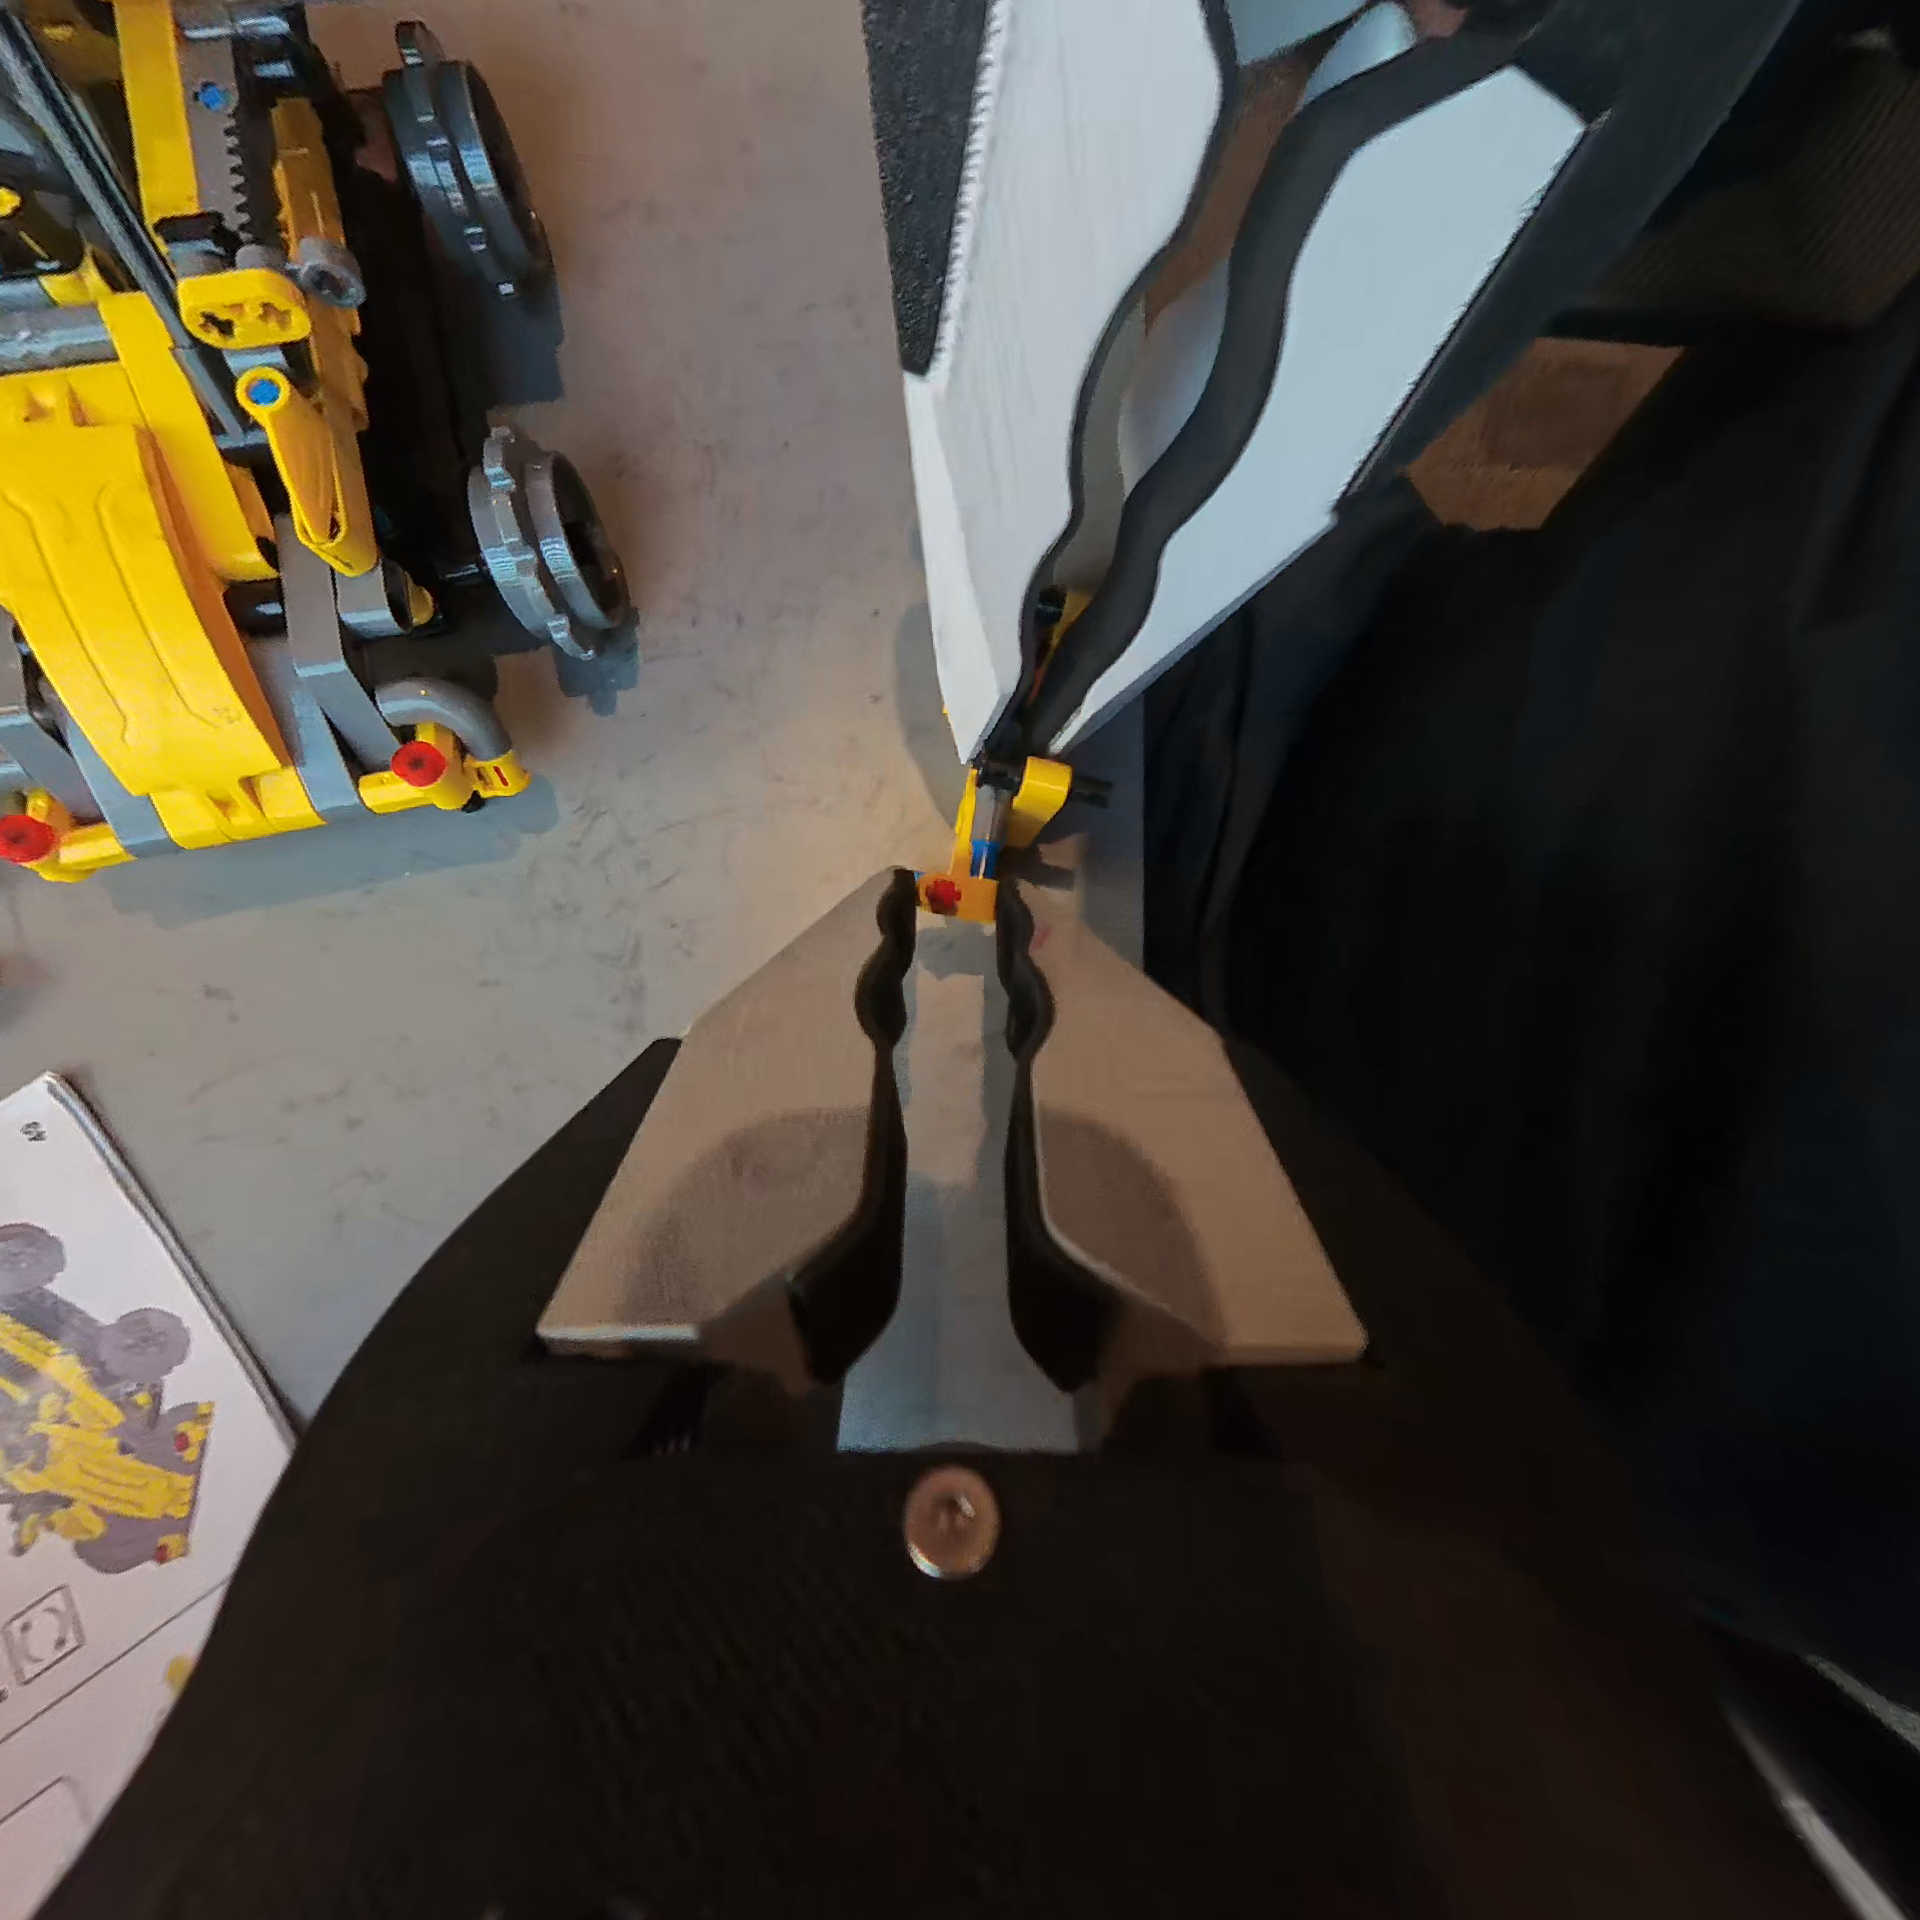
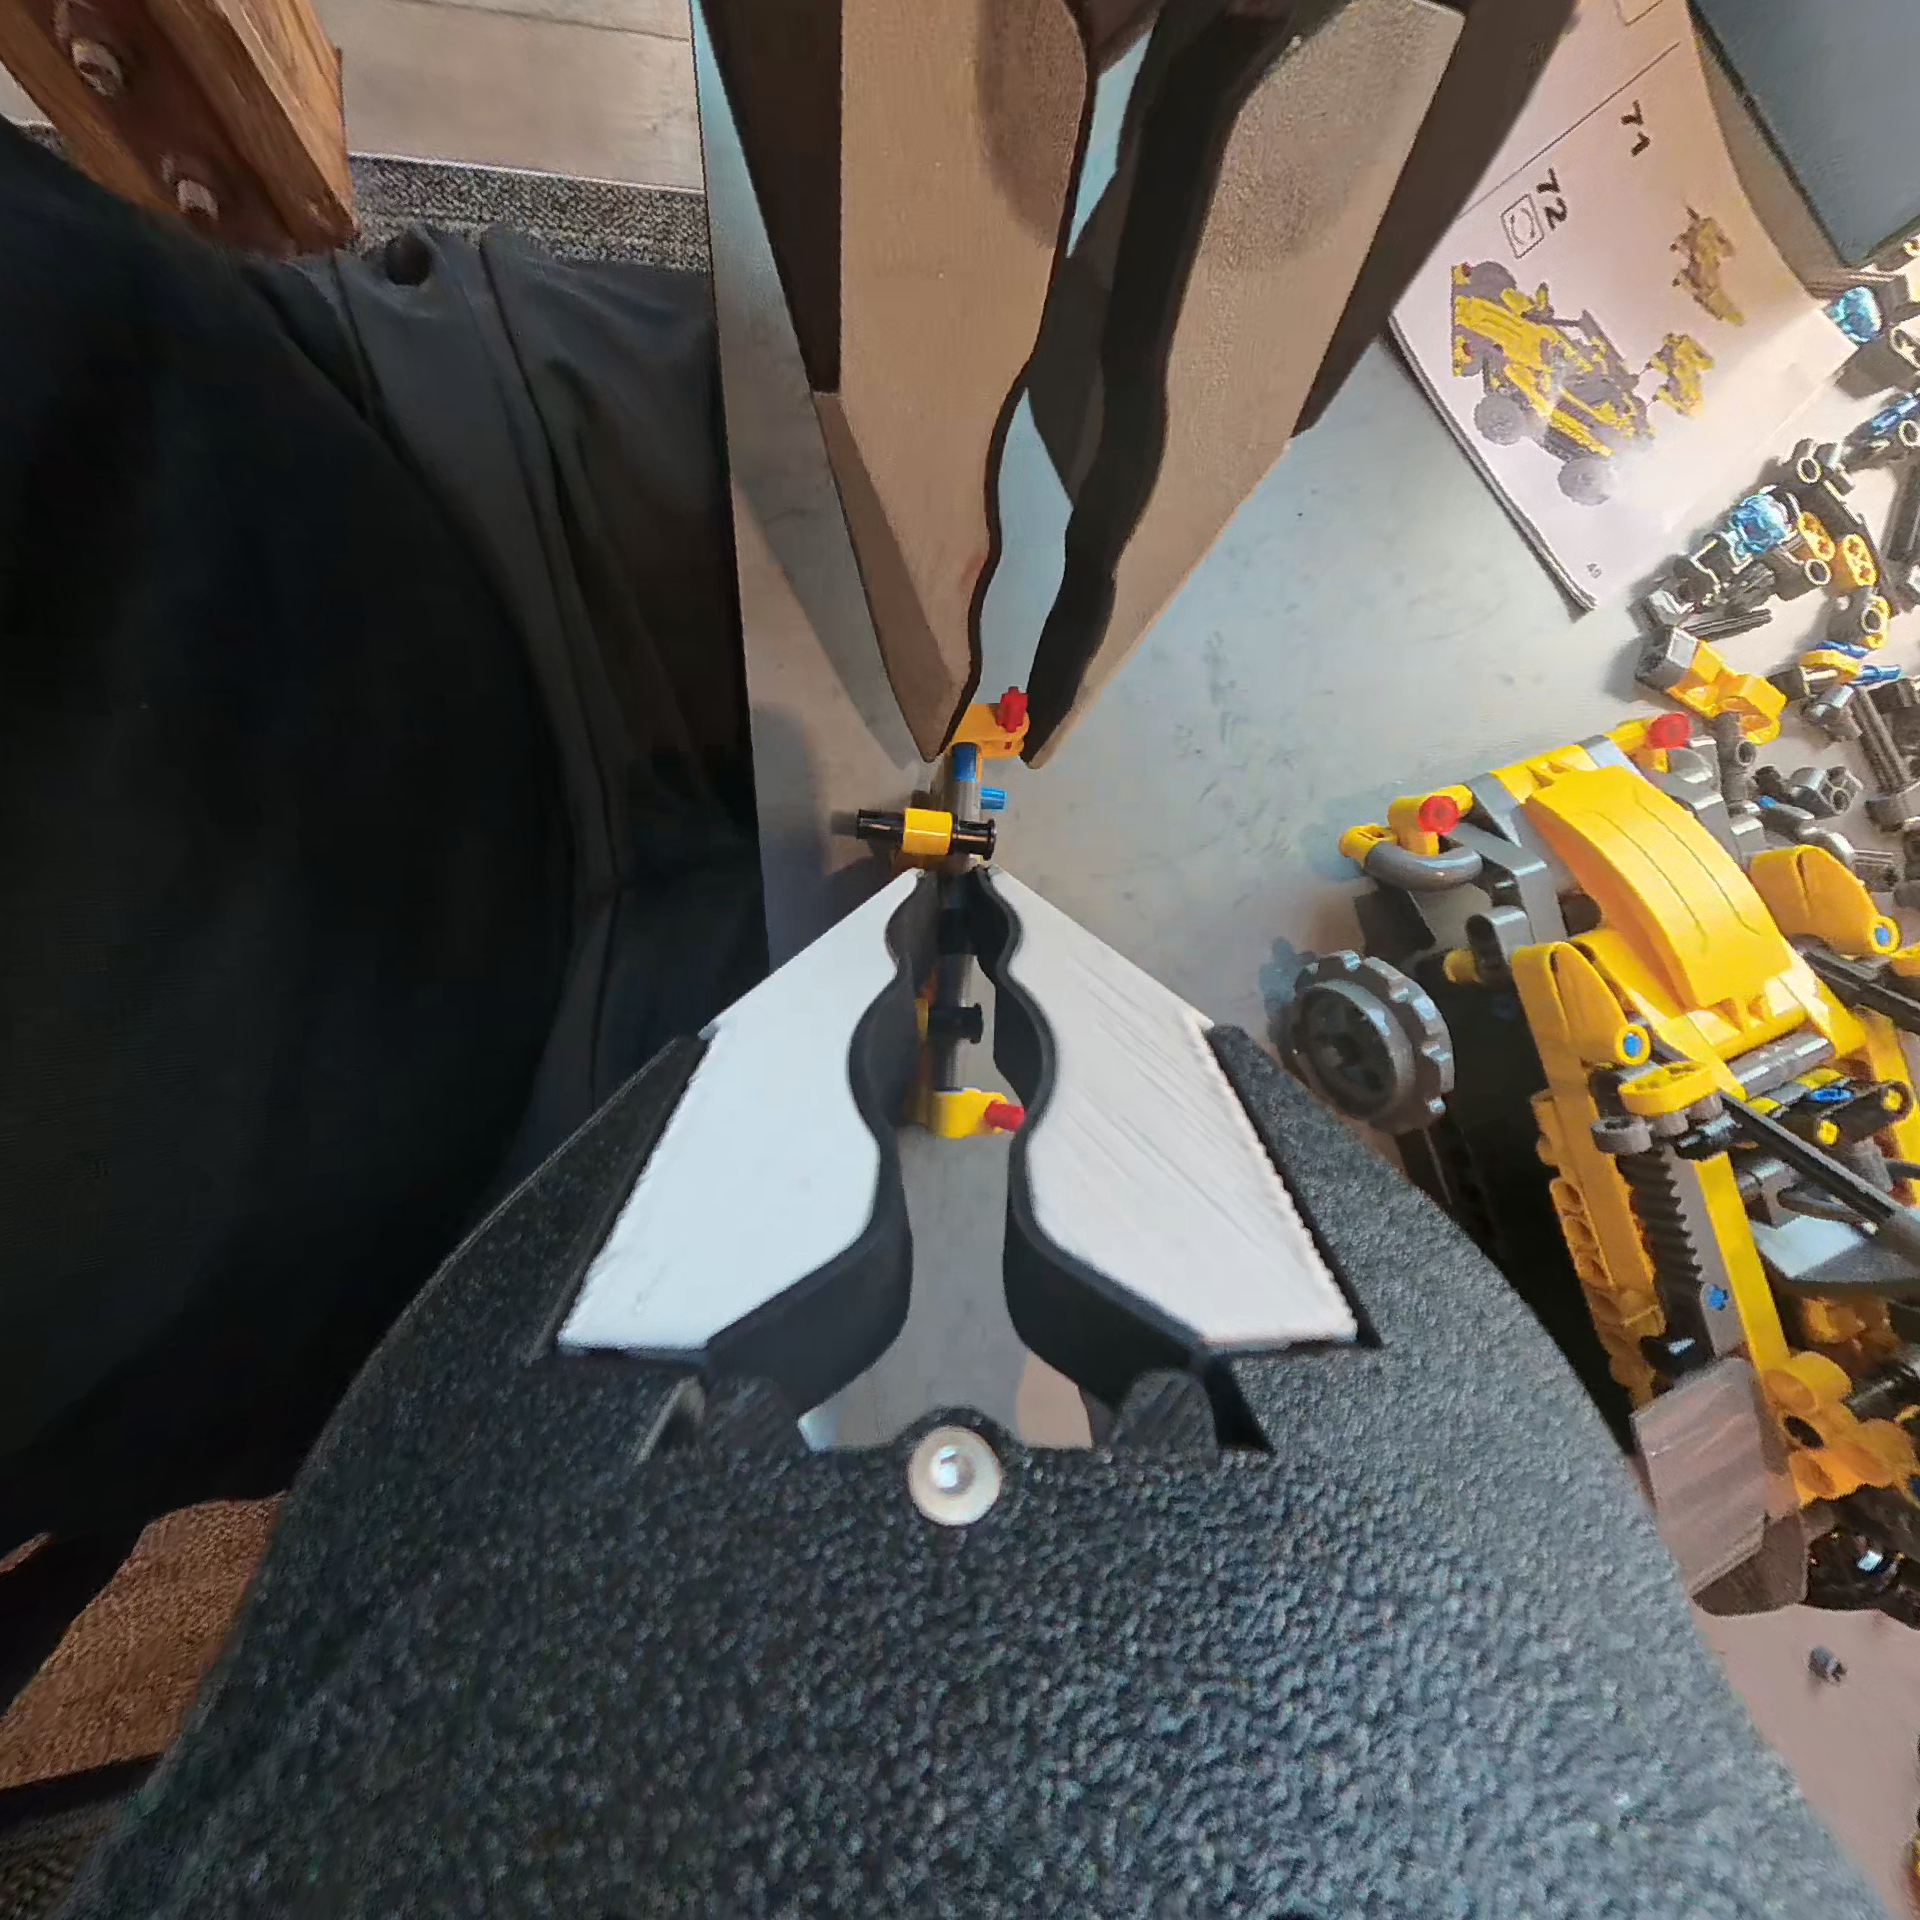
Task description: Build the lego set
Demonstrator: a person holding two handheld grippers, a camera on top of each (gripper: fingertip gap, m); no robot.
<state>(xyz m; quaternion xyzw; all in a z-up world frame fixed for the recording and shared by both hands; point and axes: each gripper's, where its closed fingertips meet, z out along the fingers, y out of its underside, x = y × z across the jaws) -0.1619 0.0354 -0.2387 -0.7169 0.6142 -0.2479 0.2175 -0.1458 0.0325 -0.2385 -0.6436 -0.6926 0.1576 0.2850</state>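
The grey table (image 1: 727, 520) is taking up most of both views, its edge running beside a person's dark clothing (image 2: 260, 779). On it, a big yellow and grey brick-built vehicle (image 1: 177, 520) is sitting at the far left in the left wrist view and at the right in the right wrist view. An open instruction booklet (image 2: 1621, 343) is lying at the far right there, with a scatter of loose grey, black and yellow pieces (image 2: 1787, 623) just beside it and beyond the vehicle.

The left gripper (image 1: 956, 896) is pinching the yellow end, with its red pin, of a small axle assembly (image 2: 961, 800). The right gripper (image 2: 951, 883) is closing on the same assembly from the opposite side, the grey axle lying between its fingers. The two grippers are meeting tip to tip above the table edge, holding the small assembly between them.
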